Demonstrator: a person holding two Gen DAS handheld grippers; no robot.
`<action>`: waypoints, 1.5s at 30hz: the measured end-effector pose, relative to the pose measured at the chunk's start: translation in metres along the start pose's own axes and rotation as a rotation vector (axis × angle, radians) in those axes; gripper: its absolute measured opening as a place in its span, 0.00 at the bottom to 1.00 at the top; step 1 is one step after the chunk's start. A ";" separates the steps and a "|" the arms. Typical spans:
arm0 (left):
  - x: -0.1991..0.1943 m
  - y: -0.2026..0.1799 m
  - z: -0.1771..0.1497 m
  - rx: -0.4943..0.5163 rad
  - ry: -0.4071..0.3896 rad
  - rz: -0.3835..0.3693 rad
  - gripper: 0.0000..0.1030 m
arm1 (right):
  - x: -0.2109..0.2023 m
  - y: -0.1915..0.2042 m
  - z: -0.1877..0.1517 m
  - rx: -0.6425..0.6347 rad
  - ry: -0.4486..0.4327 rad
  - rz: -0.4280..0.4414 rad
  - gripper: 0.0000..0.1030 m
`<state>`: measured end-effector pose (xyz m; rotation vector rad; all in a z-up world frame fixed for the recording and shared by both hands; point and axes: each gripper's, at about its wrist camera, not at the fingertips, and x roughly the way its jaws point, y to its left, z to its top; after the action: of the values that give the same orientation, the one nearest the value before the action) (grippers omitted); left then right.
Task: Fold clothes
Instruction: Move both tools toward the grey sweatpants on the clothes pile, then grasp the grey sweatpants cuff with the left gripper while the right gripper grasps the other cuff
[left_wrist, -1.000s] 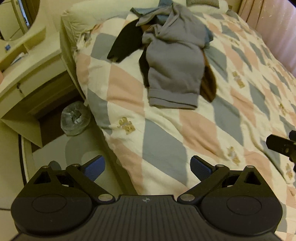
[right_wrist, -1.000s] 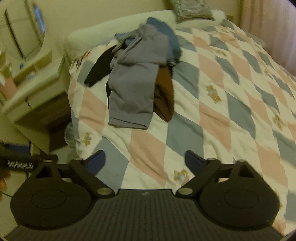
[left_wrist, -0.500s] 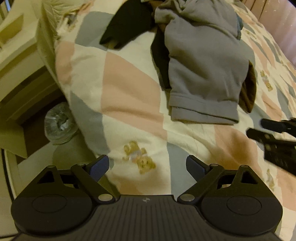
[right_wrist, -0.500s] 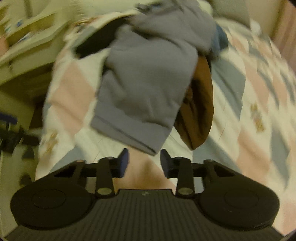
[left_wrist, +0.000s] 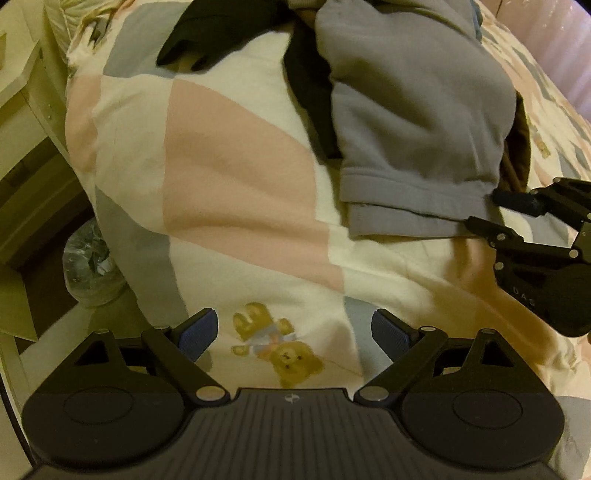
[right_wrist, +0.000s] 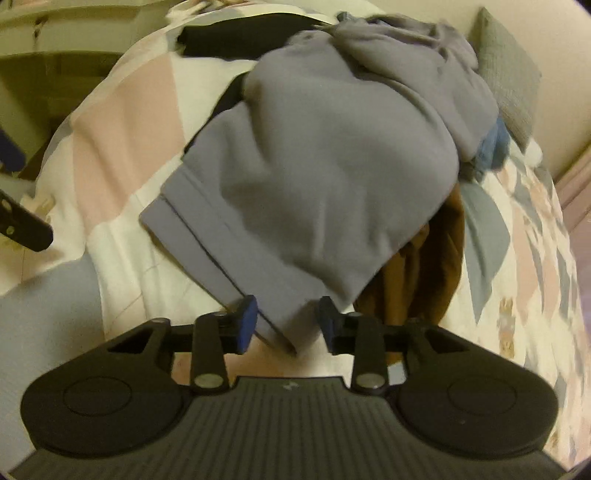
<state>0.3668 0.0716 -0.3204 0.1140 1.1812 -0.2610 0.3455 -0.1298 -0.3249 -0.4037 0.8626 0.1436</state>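
Observation:
A grey sweatshirt (left_wrist: 417, 122) lies crumpled on top of a pile on the quilted bed (left_wrist: 229, 177), over a black garment (left_wrist: 221, 33) and a brown one (right_wrist: 424, 273). My left gripper (left_wrist: 293, 332) is open and empty, low over the quilt short of the sweatshirt's hem. My right gripper (right_wrist: 288, 325) is partly open with the hem's near corner (right_wrist: 280, 317) between its fingers, which do not press it. It also shows at the hem's right end in the left wrist view (left_wrist: 491, 210).
The bed's left edge drops to a pale wooden cabinet (left_wrist: 26, 122) and a clear plastic bag (left_wrist: 88, 266) on the floor. A grey pillow (right_wrist: 509, 74) lies at the headboard. A pink curtain (left_wrist: 554, 44) hangs beyond the far side.
Both grippers moved in toward the pile. My right gripper narrowed from wide open, then reached the sweatshirt's hem corner, which now sits between its fingers. My left gripper stayed open.

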 end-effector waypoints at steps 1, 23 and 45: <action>0.000 0.001 0.000 0.002 -0.002 0.000 0.90 | -0.001 -0.007 -0.003 0.066 0.012 0.014 0.31; -0.020 -0.028 0.005 0.099 -0.122 -0.069 0.90 | -0.103 -0.047 0.048 0.452 -0.291 0.458 0.06; -0.044 -0.059 0.047 0.462 -0.544 0.125 0.13 | -0.051 -0.118 -0.007 0.898 -0.126 0.501 0.56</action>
<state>0.3778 0.0101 -0.2597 0.4887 0.5558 -0.4211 0.3411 -0.2383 -0.2562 0.6614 0.8032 0.2220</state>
